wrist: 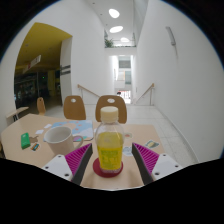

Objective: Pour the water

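A clear plastic bottle (109, 145) with a white cap and yellow liquid stands upright on a round dark red coaster (109, 167) on the light table (150, 133). It stands between my gripper's (111, 162) two fingers, with a gap at either side. The pink pads (80, 158) flank it and the fingers are open. A white cup (57, 137) stands on the table to the left of the bottle, beyond the left finger.
A small green object (26, 140) lies left of the cup. Wooden chairs (74, 107) stand at the table's far side. Beyond them a white corridor with a stair rail runs back.
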Tool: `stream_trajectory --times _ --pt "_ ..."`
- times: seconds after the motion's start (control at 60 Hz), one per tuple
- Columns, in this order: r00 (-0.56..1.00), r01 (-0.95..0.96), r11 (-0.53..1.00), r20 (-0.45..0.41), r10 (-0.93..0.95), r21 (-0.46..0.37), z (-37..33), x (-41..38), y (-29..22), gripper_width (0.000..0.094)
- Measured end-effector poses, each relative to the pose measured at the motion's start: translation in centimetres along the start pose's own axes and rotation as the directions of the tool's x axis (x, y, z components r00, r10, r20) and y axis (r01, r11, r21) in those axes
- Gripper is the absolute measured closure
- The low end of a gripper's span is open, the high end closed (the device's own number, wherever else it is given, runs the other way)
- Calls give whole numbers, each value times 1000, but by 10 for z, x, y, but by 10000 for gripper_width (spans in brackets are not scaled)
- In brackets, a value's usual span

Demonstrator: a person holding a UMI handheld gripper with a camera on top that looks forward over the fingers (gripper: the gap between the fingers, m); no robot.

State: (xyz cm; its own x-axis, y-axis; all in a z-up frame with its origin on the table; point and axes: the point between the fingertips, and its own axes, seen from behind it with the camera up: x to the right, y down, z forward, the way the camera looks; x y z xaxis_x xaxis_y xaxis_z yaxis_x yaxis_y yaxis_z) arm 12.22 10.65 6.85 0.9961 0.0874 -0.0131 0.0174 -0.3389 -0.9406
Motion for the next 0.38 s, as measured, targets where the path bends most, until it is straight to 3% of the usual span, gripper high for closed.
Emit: stream_trajectory --times 0.25,0.383 --pt "987 -87 996 132 90 -33 -124 -20 44 79" --pt "979 -130 990 150 136 -46 -165 -5 69 77"
